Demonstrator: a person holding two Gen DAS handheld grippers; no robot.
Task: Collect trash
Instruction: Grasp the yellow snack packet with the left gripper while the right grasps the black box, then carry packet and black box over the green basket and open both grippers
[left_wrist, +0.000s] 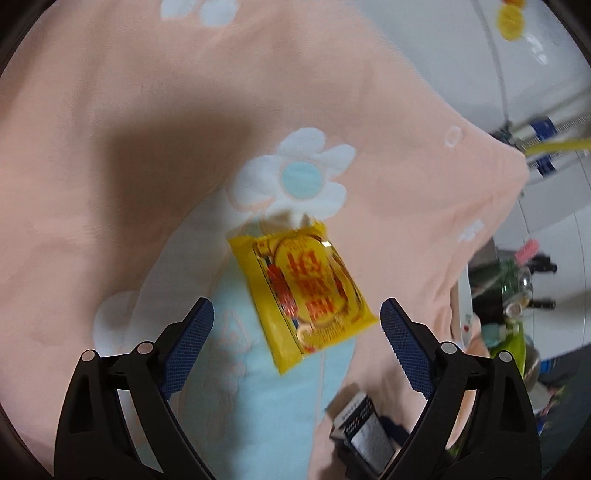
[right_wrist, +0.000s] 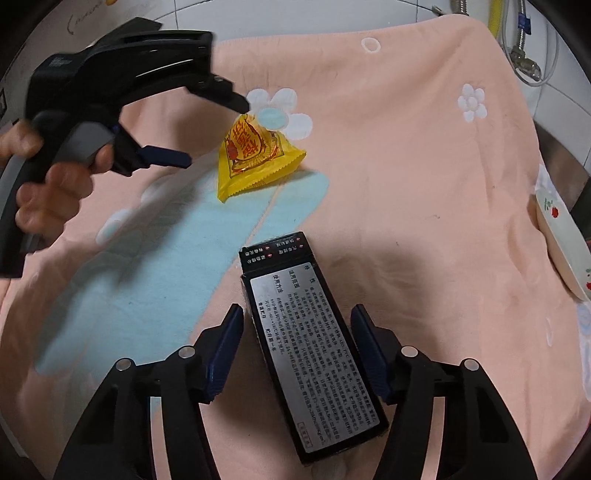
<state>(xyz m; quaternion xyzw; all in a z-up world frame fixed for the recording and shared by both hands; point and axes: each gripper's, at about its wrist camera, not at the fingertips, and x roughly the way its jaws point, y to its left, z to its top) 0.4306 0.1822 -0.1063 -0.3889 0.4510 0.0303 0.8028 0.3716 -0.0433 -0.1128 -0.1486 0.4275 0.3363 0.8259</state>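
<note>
Crinkly yellow foil packet sat just ahead of left gripper, fingers wide apart; right gripper fingers straddled black rectangular cardboard box, not squeezing it.

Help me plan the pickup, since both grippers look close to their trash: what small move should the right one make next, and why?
Probably close the right gripper the rest of the way on the black box. The box lies lengthwise between its blue pads, with small gaps showing on both sides, so it seems framed but not gripped.

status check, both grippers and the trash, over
Left gripper open over yellow packet. Right gripper open, straddling black box, pads not pressing. Nothing in the way.
</note>
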